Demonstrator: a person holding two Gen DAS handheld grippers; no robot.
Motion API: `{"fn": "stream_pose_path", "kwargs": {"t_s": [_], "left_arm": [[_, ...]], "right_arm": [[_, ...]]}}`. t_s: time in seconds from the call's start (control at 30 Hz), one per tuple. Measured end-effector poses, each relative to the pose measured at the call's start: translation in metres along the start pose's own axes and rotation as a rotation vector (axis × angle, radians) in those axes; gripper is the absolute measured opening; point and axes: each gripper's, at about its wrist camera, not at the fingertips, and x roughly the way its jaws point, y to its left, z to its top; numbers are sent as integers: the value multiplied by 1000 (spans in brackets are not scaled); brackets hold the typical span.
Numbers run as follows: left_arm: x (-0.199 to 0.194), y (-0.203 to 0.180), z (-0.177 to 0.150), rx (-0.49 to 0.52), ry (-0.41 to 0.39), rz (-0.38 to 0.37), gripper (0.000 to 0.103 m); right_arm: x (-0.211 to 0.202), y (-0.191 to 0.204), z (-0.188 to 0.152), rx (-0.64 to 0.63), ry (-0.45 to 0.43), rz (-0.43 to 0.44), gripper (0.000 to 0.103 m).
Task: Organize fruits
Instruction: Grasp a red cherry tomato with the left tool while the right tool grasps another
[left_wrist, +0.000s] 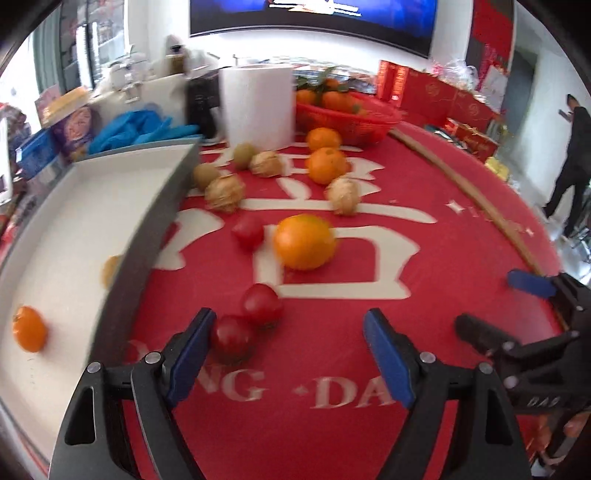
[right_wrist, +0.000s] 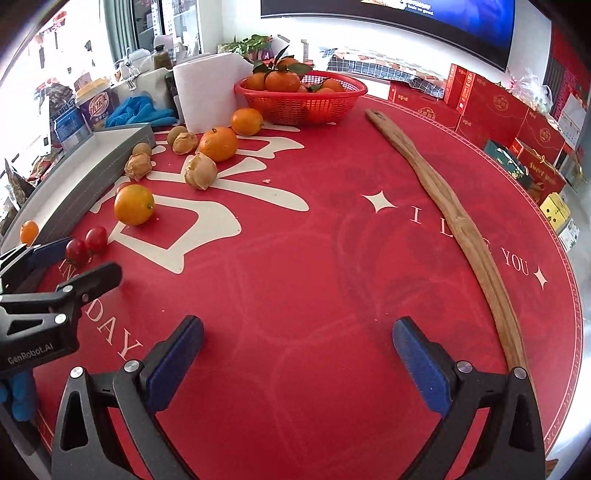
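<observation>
Both grippers, left gripper (left_wrist: 290, 332) and right gripper (right_wrist: 297, 338), hang released above the red tabletop (right_wrist: 314, 258), two cherry tomatoes (left_wrist: 231, 338) just beside the left one.

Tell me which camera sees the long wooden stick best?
The right wrist view: the wooden stick lies sharp and whole across the red tablecloth. The left wrist view shows only a thin, blurred stretch of it near the cloth's far edge.
</observation>
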Motion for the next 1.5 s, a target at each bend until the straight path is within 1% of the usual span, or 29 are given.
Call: {"fn": "stream_pose_path", "kwargs": {"t_s": [0.07, 0.13, 0.2, 0.27, 0.4, 0.5, 0.57, 0.67, 0.8, 0.97, 1.07, 1.13, 1.2, 1.27, 1.3, 1.33, 1.37, 1.4, 1.43, 1.47, 1.5], "left_arm": [[2, -10, 3, 20, -2, -37, 81], [5, -17, 6, 33, -1, -53, 81], [5, -17, 10, 17, 3, -77, 81], [3, -13, 12, 1, 5, -85, 81], [-9, 0, 13, 5, -17, -37, 81], [-12, 7, 10, 6, -13, -21, 81], [-11, 7, 8, 18, -6, -17, 81], [-7, 2, 8, 49, -13, 15, 81], [-4, 4, 11, 28, 6, -1, 81], [-7, 11, 9, 9, -4, 8, 81], [-4, 14, 8, 4, 7, 12, 81], [-1, 13, 5, 6, 20, 4, 81], [0, 7, 3, 33, 12, 21, 81], [1, 5, 4, 36, 9, 20, 81], [2, 6, 5, 32, 16, 24, 78], [3, 5, 7, 32, 18, 36, 73], [4, 5, 8, 36, 21, 57, 70], [4, 4, 8, 44, 21, 63, 63], [3, 3, 9, 49, 21, 57, 48], [2, -1, 8, 64, 21, 57, 39], [2, -3, 8, 74, 23, 54, 22]], "right_arm": [[0, -3, 0, 5, -1, -4, 103], [0, -10, -1, 21, -2, -12, 103], [0, -17, -1, 36, -3, -22, 103], [-1, -20, -2, 46, -4, -30, 103], [-1, -21, -2, 53, -10, -37, 103], [0, -20, -1, 59, -19, -43, 103], [0, -21, -1, 60, -20, -43, 103], [0, -21, -1, 60, -20, -43, 103], [0, -21, -1, 60, -20, -44, 103], [0, -21, -1, 61, -20, -45, 103], [0, -21, -1, 61, -20, -46, 103], [0, -21, -1, 61, -20, -46, 103], [0, -22, -1, 62, -20, -46, 103], [0, -21, -1, 61, -21, -46, 103], [0, -21, -1, 61, -21, -46, 103], [0, -21, -1, 61, -21, -46, 103], [0, -21, -1, 61, -21, -46, 103], [0, -21, -1, 61, -21, -46, 103], [0, -21, -1, 61, -21, -46, 103], [0, -21, -1, 61, -21, -46, 103], [0, -21, -1, 61, -21, -46, 103]]}}
